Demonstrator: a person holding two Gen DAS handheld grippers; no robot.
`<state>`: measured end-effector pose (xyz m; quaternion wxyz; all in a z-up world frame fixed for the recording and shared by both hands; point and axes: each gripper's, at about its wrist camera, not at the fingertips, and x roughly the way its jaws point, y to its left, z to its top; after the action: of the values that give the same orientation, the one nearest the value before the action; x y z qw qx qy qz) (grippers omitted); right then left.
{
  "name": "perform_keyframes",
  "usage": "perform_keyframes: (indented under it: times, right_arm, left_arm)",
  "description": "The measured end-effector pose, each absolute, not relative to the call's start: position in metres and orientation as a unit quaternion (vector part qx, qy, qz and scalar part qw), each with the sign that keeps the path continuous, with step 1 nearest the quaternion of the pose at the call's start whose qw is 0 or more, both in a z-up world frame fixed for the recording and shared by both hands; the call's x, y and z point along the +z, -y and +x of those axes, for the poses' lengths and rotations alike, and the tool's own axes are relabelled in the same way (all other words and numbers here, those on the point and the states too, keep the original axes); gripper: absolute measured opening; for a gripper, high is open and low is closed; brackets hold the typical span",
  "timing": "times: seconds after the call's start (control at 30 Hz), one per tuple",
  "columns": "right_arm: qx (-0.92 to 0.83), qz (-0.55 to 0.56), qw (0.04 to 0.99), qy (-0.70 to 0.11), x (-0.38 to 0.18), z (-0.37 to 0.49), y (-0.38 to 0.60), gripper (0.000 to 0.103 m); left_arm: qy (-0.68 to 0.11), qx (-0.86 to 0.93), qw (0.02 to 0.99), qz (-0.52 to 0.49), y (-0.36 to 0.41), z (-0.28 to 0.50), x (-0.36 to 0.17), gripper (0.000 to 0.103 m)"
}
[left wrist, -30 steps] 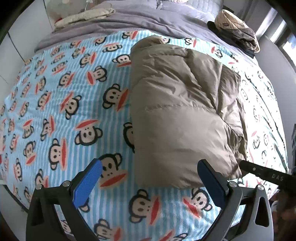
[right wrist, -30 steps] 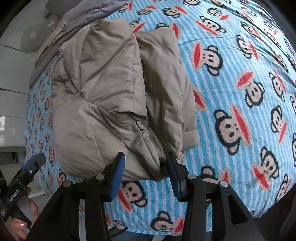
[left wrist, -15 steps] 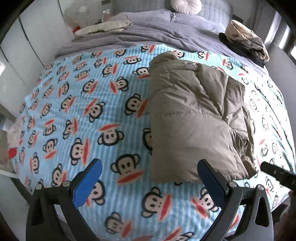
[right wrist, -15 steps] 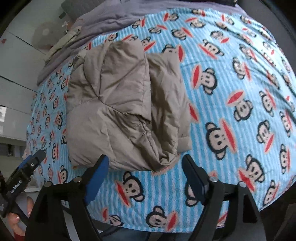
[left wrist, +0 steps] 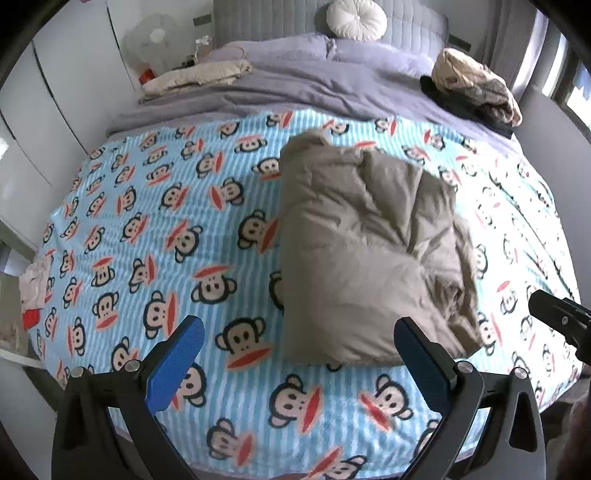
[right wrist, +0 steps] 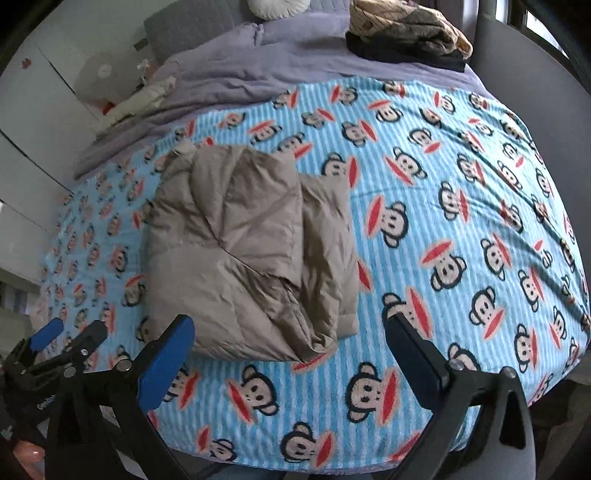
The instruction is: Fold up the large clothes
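Observation:
A beige puffer jacket (left wrist: pixel 365 254) lies folded into a thick bundle on the blue monkey-print blanket (left wrist: pixel 155 236); it also shows in the right wrist view (right wrist: pixel 251 251). My left gripper (left wrist: pixel 299 354) is open and empty, held above the bed's near edge, short of the jacket. My right gripper (right wrist: pixel 291 354) is open and empty, also held back from the jacket's near edge. The left gripper shows at the lower left of the right wrist view (right wrist: pixel 70 339). One finger of the right gripper (left wrist: pixel 554 314) shows at the right of the left wrist view.
A grey duvet (left wrist: pixel 314 81) covers the far half of the bed. A folded cream garment (left wrist: pixel 199 75) lies far left, a pile of patterned and dark clothes (left wrist: pixel 476 88) far right, a round white cushion (left wrist: pixel 356 16) at the headboard. White cabinets (left wrist: pixel 55 110) stand left.
Both grippers have pulled back and up from the jacket. The right gripper, nearly closed at the jacket's edge a second ago, has opened wide. The jacket stays folded on the bed.

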<state>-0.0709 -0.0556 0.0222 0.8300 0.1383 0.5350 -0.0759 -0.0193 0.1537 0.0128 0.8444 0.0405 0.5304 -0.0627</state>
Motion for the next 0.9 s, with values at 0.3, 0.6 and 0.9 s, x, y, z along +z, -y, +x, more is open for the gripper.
perform_keyframes:
  times: [0.3,0.6,0.9]
  right_arm:
    - [-0.092,0.099,0.849,-0.510,0.050,-0.071,0.040,0.103]
    - [-0.097,0.095,0.851,-0.508,0.055,-0.071,0.039,0.103]
    - [-0.101,0.095,0.850,-0.508,0.055,-0.073,0.038,0.103]
  left_arm:
    - [-0.506,-0.055,0.860,0.021,-0.159,-0.021,0.051,0.103]
    - [-0.496,-0.052,0.866,0.028,-0.160,-0.026,0.061,0.103]
    - [-0.497,-0.051,0.865,0.034,-0.158,-0.030,0.061,0.103]
